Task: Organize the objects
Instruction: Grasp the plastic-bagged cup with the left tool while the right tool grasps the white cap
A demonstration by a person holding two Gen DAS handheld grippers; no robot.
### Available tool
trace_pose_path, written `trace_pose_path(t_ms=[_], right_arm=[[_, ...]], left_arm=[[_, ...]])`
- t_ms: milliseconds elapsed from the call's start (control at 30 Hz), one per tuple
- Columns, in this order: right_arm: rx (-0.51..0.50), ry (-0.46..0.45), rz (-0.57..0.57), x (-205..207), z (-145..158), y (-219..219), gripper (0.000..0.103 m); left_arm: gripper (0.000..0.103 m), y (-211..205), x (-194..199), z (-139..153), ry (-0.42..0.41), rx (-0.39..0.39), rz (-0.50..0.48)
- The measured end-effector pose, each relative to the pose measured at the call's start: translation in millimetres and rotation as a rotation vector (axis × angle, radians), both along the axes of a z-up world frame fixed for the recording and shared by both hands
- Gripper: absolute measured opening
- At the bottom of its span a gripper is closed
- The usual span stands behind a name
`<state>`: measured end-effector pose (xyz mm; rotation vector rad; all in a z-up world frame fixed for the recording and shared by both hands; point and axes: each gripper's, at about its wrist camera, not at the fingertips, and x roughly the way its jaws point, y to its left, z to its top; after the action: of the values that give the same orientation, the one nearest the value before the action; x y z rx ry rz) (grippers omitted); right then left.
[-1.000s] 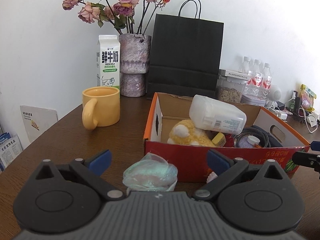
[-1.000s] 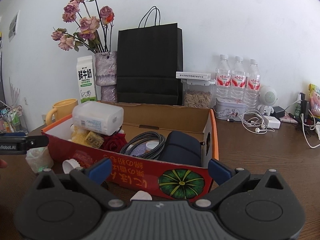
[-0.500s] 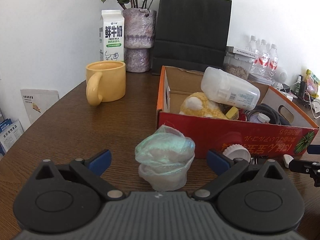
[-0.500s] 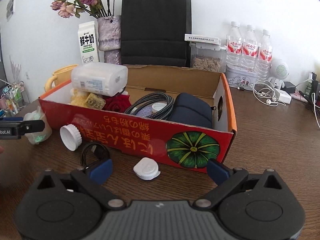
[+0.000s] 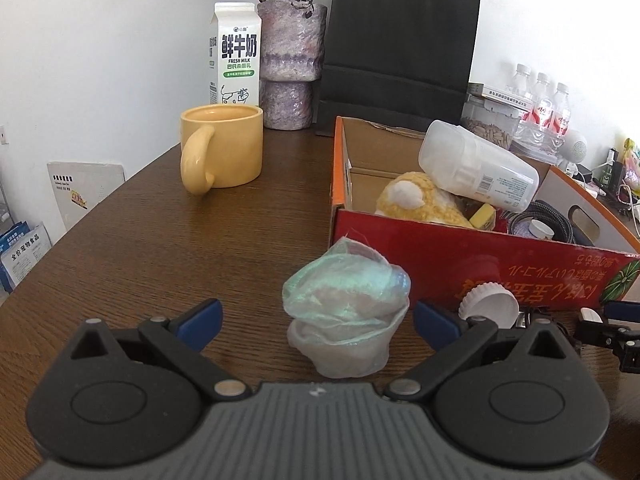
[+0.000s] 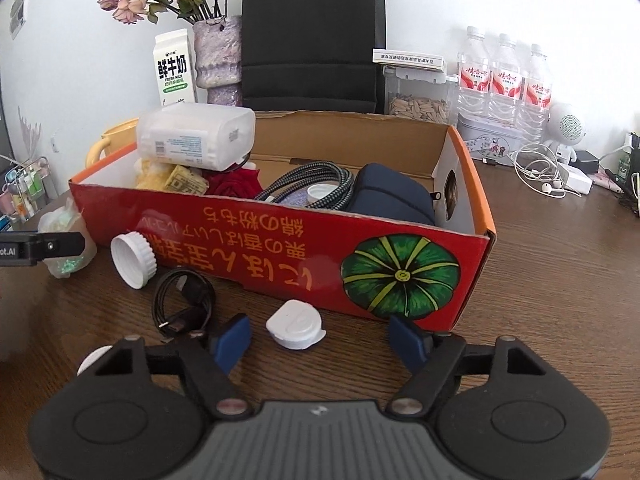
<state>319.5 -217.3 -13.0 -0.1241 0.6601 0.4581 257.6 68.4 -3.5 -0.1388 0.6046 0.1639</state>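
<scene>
Judging by its crumpled film, we think the iridescent plastic bundle (image 5: 346, 310) on the table (image 5: 160, 248) beside the red box (image 5: 480, 264) is light and soft; our wide-open left gripper (image 5: 318, 316) should pinch its middle, while the right gripper (image 6: 320, 338) is also wide, holding nothing.

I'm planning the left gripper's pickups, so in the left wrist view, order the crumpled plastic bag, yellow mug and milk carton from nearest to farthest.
1. Crumpled plastic bag: between the open left gripper's fingers.
2. Yellow mug: farther back, left.
3. Milk carton: behind the mug, by the wall.
</scene>
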Motion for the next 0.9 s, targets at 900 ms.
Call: trace_pose_path(t_ms=[900], right_arm=[[0.103, -0.045, 0.073, -13, 12, -2, 0.027]], left_arm=[[0.094, 4, -1, 2, -0.056, -0.025, -0.008]])
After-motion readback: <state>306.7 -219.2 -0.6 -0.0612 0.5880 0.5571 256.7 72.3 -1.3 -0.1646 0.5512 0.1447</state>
